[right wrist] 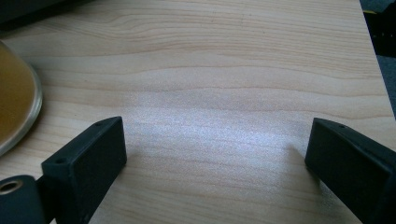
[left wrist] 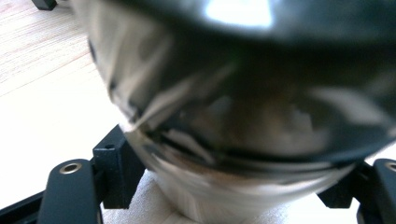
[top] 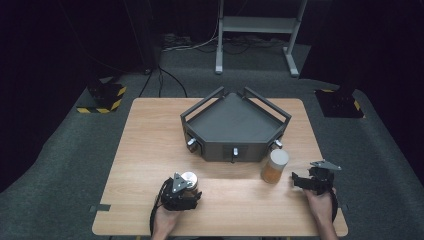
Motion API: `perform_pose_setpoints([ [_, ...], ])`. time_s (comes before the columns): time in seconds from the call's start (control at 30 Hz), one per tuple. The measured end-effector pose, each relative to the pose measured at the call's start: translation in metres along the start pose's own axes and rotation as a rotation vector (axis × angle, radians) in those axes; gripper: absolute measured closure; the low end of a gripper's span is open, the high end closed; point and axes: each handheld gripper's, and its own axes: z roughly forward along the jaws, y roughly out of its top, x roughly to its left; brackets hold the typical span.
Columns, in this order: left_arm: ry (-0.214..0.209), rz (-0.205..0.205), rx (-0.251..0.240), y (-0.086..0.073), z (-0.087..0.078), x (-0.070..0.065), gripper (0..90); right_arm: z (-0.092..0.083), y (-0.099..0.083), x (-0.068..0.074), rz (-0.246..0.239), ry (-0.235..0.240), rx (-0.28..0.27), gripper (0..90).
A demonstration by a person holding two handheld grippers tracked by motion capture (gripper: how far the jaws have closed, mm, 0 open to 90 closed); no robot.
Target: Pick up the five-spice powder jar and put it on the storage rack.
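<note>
Our left gripper (top: 186,187) jaws clamp the silver jar (left wrist: 243,140) on the worktop (top: 145,150); our right gripper (right wrist: 215,168) jaws stand apart, empty.

We see both forearms coming in from the near edge, well apart. Our left hand (top: 165,220) grips the left gripper (top: 192,186) low over the tabletop, grey plate on top, cable looping back along the wrist. Its jaws sit narrow, pressed on a shiny jar (left wrist: 243,116) (very blurred up close in the left gripper view). Our right hand (top: 320,205) holds the right gripper (top: 296,179) pointing toward the left, jaws spread wide with nothing between them, its pads clear of any contact.
</note>
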Motion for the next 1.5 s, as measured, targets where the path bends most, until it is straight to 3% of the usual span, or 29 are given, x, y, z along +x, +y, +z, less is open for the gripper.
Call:
perform_pose_setpoints([
  [0.83, 0.016, 0.006, -0.001, 0.003, 0.0, -0.003, 30.9, 0.0, 0.0, 0.0, 0.0, 0.0, 0.0, 5.3],
  [1.5, -0.006, 0.027, 0.007, 0.013, 0.001, -0.003, 31.1, 0.0, 0.0, 0.0, 0.0, 0.0, 0.0, 5.3],
])
